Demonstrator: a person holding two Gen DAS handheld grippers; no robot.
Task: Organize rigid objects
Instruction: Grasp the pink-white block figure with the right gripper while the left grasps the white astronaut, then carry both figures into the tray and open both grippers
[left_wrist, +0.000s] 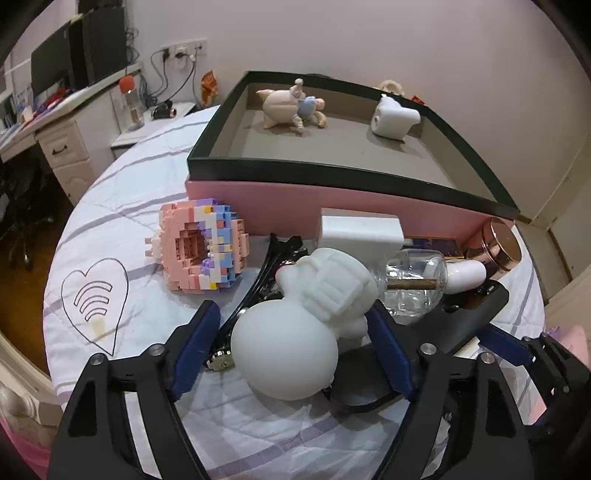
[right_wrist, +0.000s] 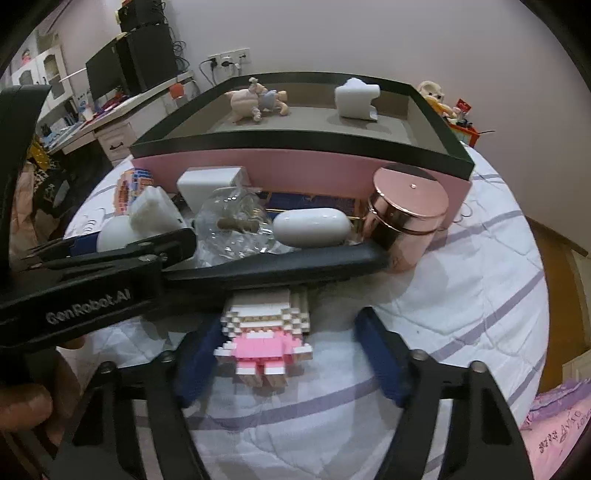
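both hand-held grippers, left (left_wrist: 295, 343) and right (right_wrist: 284, 350), gape wide over striped quilt (right_wrist: 461, 258) beside desk (left_wrist: 55, 122).

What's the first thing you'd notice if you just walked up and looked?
The white figurine jumps out first: it lies on the table between the open fingers of the left gripper. Behind it sits a big pink box with a dark tray on top, holding a pig toy. In the right wrist view, a little pink brick figure lies between the right gripper's open fingers, near a shiny copper jar.
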